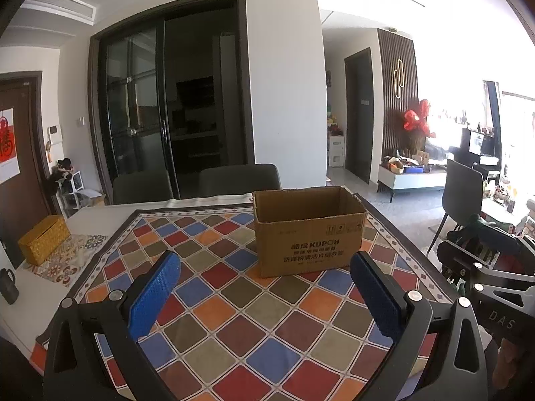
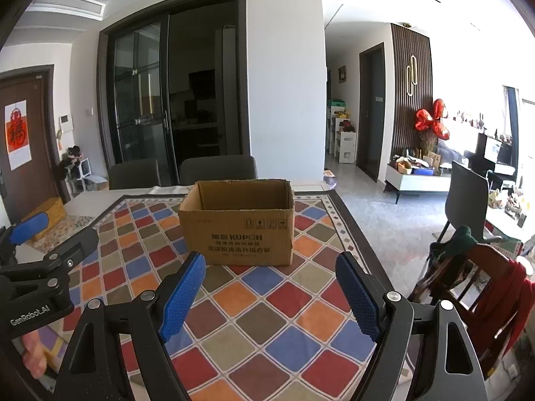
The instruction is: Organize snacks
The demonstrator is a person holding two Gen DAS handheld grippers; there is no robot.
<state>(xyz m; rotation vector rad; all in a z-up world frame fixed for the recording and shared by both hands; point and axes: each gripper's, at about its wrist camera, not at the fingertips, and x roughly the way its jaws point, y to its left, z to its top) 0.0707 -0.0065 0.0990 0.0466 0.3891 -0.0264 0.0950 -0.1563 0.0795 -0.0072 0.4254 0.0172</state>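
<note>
**On the dining table: one open carton, no snacks in sight**

On the far half of the patterned tablecloth (image 1: 234,327) stands a brown cardboard box (image 1: 309,234), upright, top flaps open, printed side toward the cameras. Its inner far wall shows in both views; the bottom is hidden behind the near wall, so its contents cannot be told.

Left gripper (image 1: 264,287): hovers above the near part of the cloth, blue pads spread wide, nothing between them. Aimed at the box from slightly left of it.

Right gripper (image 2: 271,290): likewise above the near cloth, pads spread wide and empty, the box straight ahead and apart from the fingertips.

Other items: a yellow woven tissue box (image 1: 43,239) on the far left of the table, a dark mug (image 1: 8,284) at the left edge, two grey chairs (image 2: 217,167) behind the far side, and a wooden chair (image 2: 474,287) draped with a red garment to the right.

Progress, as a judgement: no snack packets lie on any visible part of the table, and neither tool carries one. This fits either snacks stowed inside the box, or snacks lying out of view. The pictures do not settle which.
</note>
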